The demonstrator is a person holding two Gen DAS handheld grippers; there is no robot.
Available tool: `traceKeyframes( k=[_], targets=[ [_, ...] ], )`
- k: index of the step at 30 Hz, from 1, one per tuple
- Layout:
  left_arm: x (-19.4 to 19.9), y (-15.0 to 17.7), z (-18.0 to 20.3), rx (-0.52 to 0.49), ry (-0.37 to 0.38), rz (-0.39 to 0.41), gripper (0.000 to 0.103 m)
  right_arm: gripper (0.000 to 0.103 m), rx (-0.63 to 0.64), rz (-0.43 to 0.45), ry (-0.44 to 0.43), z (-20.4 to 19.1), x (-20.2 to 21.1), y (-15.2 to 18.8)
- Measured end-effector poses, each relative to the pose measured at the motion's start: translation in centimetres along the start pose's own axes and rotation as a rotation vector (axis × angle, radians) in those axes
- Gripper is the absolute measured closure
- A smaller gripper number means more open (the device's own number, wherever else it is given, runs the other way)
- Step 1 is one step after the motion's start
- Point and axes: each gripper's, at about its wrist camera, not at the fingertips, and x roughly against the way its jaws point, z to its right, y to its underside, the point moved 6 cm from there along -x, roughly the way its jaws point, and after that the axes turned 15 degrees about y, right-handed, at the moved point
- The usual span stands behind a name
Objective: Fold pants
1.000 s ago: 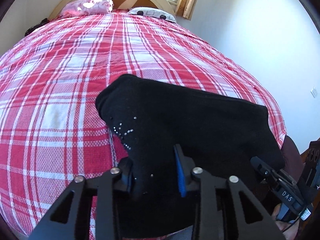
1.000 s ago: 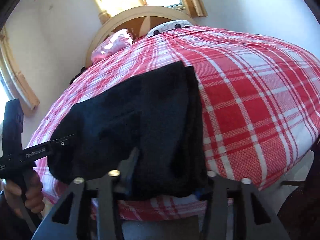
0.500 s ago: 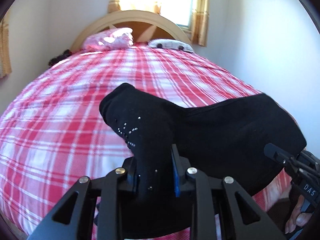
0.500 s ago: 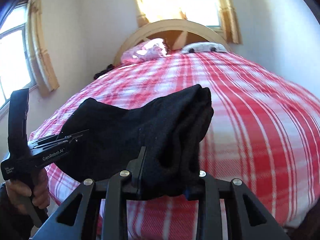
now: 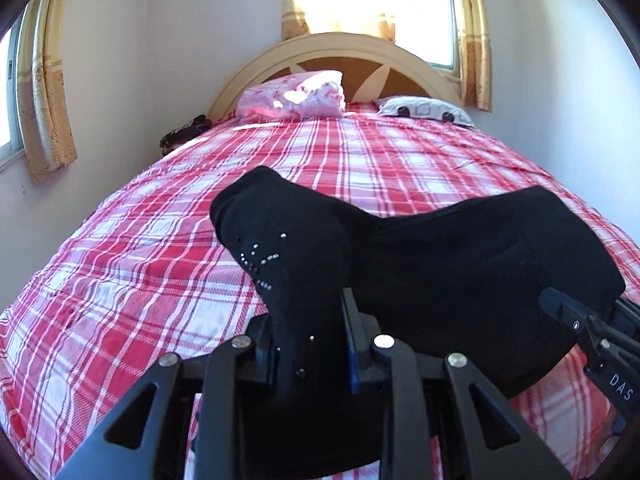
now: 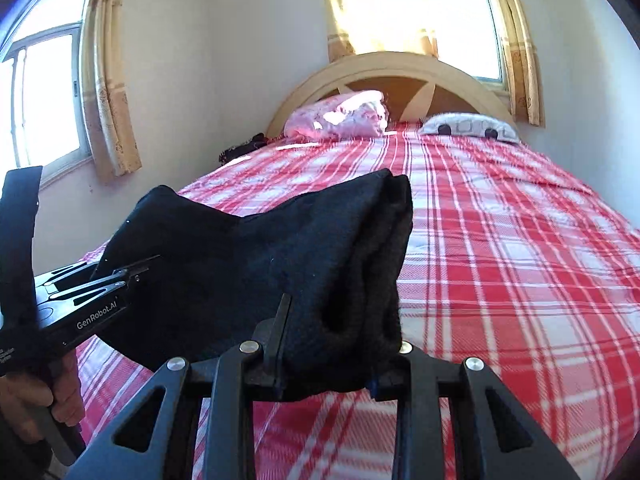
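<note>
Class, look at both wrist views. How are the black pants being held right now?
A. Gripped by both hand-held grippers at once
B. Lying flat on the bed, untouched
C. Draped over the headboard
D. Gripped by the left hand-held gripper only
A: the left hand-held gripper and the right hand-held gripper each pinch a bunch of the black pants, lifting them above the plaid bedspread.

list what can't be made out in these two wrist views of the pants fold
- Left wrist view: the black pants bunch over the left gripper, hiding the fingertips' contact and the bedspread beneath.
- Left wrist view: the right gripper is cut off by the right edge.
- Right wrist view: the folded layers hide the right gripper's pads.
- Both views: the dark item beside the pink pillow is too small to identify.
</note>
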Motion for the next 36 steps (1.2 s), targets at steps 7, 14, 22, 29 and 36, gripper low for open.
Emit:
traceKeyframes(
  k=[7,14,22,29,36],
  targets=[
    [-2.8,1.4,-1.4,0.017,-0.046,-0.069,0.087,0.073,-0.011,-0.114,0.005,-1.1,-5.4,1.4],
    [-4.0,2.0,-2.2,0.029,-0.074,-0.113,0.087,0.073,-0.03,-0.142,-0.015,-1.1,-6.4,2.0],
    [-4.1,2.3,-1.9,0.021,-0.098,-0.108,0.089,0.073,-0.042,-0.215,0.0,-0.9,-8.1,2.8],
    [-2.8,2.3,-1.9,0.09,-0.086,-0.07,0.09,0.072,-0.038,-0.239,-0.019,-1.0,-8.6,3.2],
    [-1.0,2.1,-1.6,0.092,-0.083,-0.056,0.09,0.073,-0.013,-0.176,-0.034,-1.6,-7.2,2.8]
  ],
)
